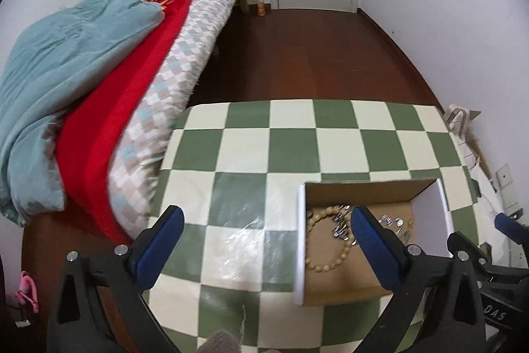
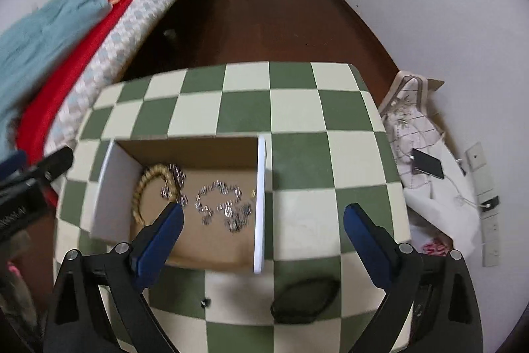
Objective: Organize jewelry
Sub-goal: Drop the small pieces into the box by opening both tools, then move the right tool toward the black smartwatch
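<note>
Two grippers: left gripper point(image 1: 264, 248) and right gripper point(image 2: 263, 242) both gape wide, holding nothing.
Next pick: black band point(image 2: 305, 298) at six o'clock of the box point(image 2: 261, 204); I'd straddle it squarely, then lift over the wall.

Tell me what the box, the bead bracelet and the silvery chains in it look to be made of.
Box: corrugated cardboard by its look, matte brown inside, white outer faces, thin folded walls.
Bead bracelet: a loop of round tan beads with a dull sheen, possibly wood; blur leaves it open.
Silvery chains: probably metal, with small bright links that glint; plating cannot be judged.
</note>
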Demonstrator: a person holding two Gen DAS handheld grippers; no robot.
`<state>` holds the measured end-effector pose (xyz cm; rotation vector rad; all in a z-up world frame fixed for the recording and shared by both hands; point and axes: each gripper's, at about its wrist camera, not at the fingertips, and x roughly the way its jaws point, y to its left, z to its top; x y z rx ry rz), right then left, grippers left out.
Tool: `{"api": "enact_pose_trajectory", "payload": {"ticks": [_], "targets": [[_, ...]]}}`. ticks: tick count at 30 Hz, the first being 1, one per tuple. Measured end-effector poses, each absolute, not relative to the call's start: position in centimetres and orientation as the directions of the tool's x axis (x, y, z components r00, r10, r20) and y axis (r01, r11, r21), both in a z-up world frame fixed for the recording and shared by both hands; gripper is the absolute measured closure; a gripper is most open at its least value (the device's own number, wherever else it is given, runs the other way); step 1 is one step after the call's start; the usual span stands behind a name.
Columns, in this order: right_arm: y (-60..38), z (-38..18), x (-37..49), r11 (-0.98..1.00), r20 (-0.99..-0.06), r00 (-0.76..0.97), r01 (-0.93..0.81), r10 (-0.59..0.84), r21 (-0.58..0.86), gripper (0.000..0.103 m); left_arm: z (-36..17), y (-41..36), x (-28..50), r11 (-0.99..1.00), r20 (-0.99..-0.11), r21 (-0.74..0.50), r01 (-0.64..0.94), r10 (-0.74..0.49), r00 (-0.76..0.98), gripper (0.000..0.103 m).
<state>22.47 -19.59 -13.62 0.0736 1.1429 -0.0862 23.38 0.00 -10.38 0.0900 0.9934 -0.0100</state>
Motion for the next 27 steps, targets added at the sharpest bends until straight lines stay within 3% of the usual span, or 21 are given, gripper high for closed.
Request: {"api": "enact_pose_trajectory", "payload": {"ticks": [10,27], "targets": [[-18.5,-12.3,18.6,0.993,-0.898,0.436,0.115,-0.058,-0.008,0.000,-10.2,0.7,19.5,0.994,-0.823,0.108,0.027,0.075,0.563,0.000],[-18.2,-4.6,11.2,0.992,-0.800,0.595,0.126,-0.077,-0.002,0.000,-4.2,0.6,12.3,0.994,-0.724,0.102,0.036,0.050,0.688,0.000]]}}
